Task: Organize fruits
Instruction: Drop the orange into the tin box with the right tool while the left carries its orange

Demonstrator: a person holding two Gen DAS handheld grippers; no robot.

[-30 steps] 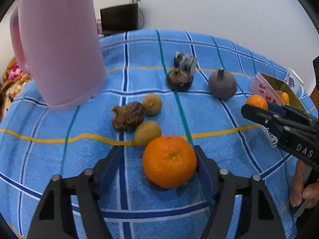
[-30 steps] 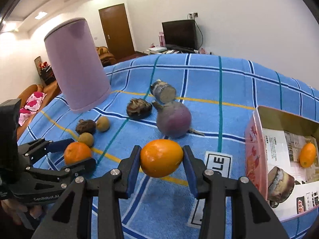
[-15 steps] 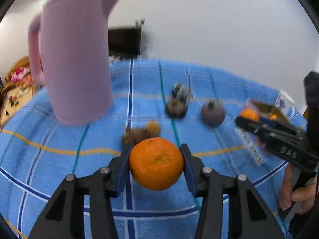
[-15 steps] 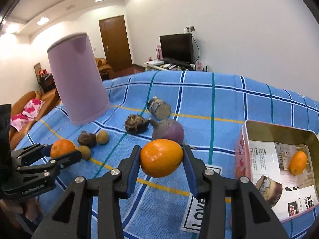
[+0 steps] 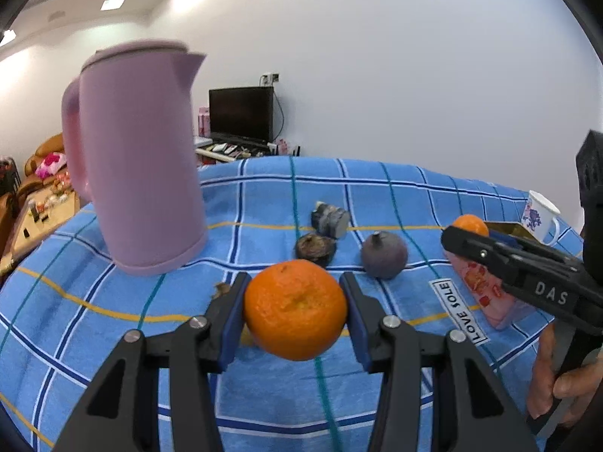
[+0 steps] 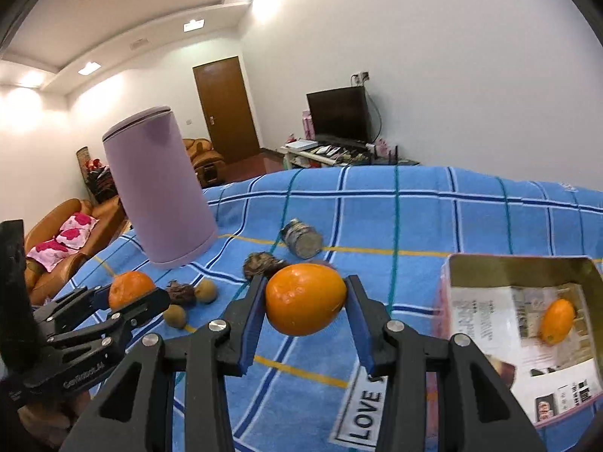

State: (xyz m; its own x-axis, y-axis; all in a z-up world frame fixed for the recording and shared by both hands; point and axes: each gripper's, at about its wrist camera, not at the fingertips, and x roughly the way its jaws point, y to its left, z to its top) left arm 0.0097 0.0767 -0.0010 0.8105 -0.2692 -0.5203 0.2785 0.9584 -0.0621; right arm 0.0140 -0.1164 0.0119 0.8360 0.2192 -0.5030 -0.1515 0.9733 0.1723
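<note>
Blue checked cloth [image 5: 264, 196] under a pink kettle [image 5: 139, 173]; my left gripper [image 5: 294, 312] clamps a mandarin [image 5: 295, 309]; my right gripper [image 6: 305, 305] clamps an orange [image 6: 305, 299] beside the box [image 6: 520, 263].

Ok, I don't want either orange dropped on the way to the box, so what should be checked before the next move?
1. Left hand-held gripper shut on the mandarin: ok.
2. Right hand-held gripper shut on the orange: ok.
3. Both fruits lifted off the blue cloth: ok.
4. Box open on top: ok.
5. Room beside the small orange already inside: ok.
6. Grip firmness: cannot tell.
</note>
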